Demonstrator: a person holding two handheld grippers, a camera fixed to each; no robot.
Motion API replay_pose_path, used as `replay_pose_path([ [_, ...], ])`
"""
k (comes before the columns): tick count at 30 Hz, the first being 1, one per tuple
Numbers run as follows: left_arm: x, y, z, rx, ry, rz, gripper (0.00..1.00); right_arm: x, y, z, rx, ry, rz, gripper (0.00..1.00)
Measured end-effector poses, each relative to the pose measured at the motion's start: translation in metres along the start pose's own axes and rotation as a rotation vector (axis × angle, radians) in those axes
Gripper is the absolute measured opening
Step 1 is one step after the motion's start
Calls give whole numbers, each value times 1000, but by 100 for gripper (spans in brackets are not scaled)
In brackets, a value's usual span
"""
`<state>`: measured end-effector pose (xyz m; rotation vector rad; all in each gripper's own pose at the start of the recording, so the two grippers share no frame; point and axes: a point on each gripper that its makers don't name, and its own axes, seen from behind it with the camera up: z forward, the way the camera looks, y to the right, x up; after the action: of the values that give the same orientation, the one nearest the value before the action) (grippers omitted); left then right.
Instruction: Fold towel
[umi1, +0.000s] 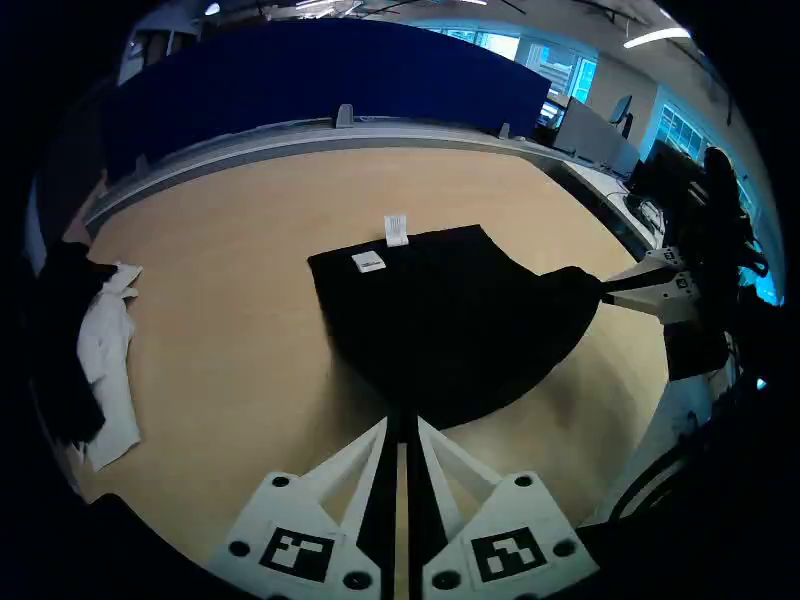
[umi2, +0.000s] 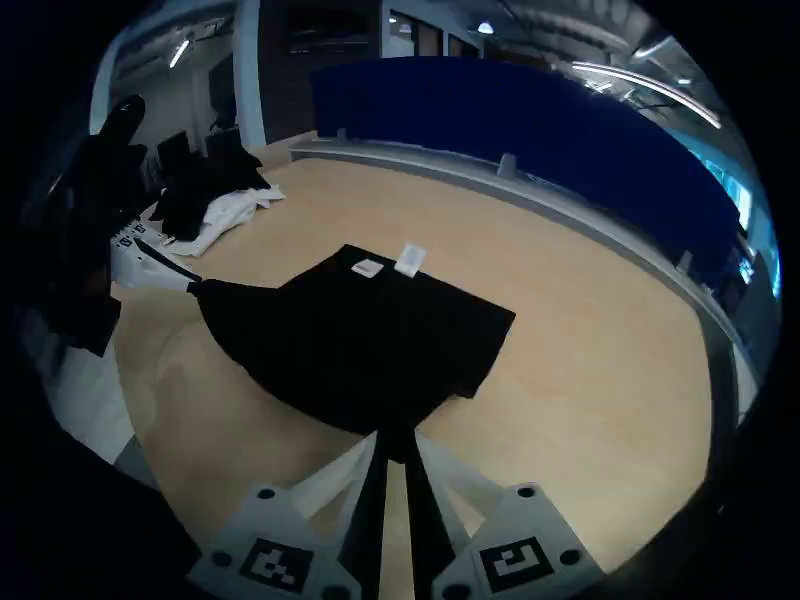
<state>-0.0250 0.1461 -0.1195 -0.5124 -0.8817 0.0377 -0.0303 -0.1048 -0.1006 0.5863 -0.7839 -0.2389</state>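
Observation:
A black towel (umi1: 450, 310) lies spread on a light wooden table (umi1: 230, 300), with two small white tags (umi1: 368, 262) near its far edge. My left gripper (umi1: 403, 415) is shut on the towel's near edge, which lifts slightly. Off to the right, the right gripper (umi1: 612, 287) pinches another corner, raised off the table. In the right gripper view the towel (umi2: 370, 330) spreads ahead, and my right gripper (umi2: 395, 440) is shut on its near edge. The left gripper (umi2: 188, 286) holds the towel's corner at the left there.
A heap of white and black cloths (umi1: 100, 340) lies at the table's left edge, seen far left in the right gripper view as well (umi2: 215, 205). A blue partition (umi1: 330, 75) runs along the table's back. A person's dark sleeve (umi2: 90, 220) stands beside the table.

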Motion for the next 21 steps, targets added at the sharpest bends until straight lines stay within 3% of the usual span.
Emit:
replay_pose_path([
  [9,6,1,-1,-7,13,-14,6,4,2,-2,-6,1,4,11],
  [21,37,-11,14,-5,43,-6,6,24,21,7,-21,-5,5,11],
])
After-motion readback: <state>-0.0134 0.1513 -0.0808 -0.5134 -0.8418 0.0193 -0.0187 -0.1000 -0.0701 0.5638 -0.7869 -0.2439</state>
